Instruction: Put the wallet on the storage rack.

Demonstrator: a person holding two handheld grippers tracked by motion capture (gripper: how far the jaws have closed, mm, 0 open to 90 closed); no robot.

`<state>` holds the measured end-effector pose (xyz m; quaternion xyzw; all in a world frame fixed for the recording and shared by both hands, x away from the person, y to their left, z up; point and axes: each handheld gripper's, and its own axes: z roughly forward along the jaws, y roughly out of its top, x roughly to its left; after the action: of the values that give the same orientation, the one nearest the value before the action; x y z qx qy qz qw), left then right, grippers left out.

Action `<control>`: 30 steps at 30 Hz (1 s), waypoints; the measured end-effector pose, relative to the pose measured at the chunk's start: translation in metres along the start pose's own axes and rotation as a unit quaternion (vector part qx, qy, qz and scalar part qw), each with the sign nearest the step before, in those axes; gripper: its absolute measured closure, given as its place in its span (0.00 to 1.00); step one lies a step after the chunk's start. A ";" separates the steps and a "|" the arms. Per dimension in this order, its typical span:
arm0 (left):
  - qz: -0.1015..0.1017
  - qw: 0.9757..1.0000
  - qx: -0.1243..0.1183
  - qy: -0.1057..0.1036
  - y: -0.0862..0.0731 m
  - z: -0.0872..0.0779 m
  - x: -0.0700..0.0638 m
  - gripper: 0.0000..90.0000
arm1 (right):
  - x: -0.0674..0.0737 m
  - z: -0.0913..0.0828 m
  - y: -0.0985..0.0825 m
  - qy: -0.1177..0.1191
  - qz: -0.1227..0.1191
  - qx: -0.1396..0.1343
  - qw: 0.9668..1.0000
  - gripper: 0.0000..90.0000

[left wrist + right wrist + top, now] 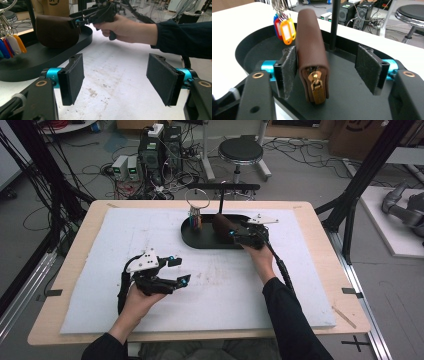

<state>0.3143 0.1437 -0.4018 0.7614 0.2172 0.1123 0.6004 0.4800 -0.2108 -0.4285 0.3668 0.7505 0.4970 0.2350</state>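
Here pouch [312, 57] hides part of tray [257, 47] btwn right gripper [329, 72] pads.

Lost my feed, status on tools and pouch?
Both tools open, left tool idle. Brown leather zip pouch upright on black tray, between right tool pads. Nothing blocking.

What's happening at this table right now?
A person holds a gripper in each hand. The right gripper is at the black tray, its jaws open around a brown zip pouch standing on edge there; the right pad is clear of it. Key tags hang on a ring behind. The left gripper is open over the white mat, holding nothing.
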 end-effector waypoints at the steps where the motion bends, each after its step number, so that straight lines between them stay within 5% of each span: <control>1: 0.000 1.000 0.001 0.000 0.000 0.000 0.000 0.34 | 0.000 -0.002 0.002 0.002 0.000 -0.001 1.000 0.37; 15: -0.002 1.000 0.012 0.004 -0.004 0.003 0.004 0.33 | 0.010 -0.043 0.013 0.010 -0.044 -0.025 0.999 0.34; 30: -0.008 1.000 0.014 0.024 -0.006 -0.002 0.012 0.33 | 0.017 -0.101 0.013 0.040 -0.059 -0.050 0.996 0.33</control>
<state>0.3226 0.1523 -0.4080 0.7651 0.2395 0.1224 0.5850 0.4010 -0.2520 -0.3767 0.2899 0.7537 0.5334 0.2519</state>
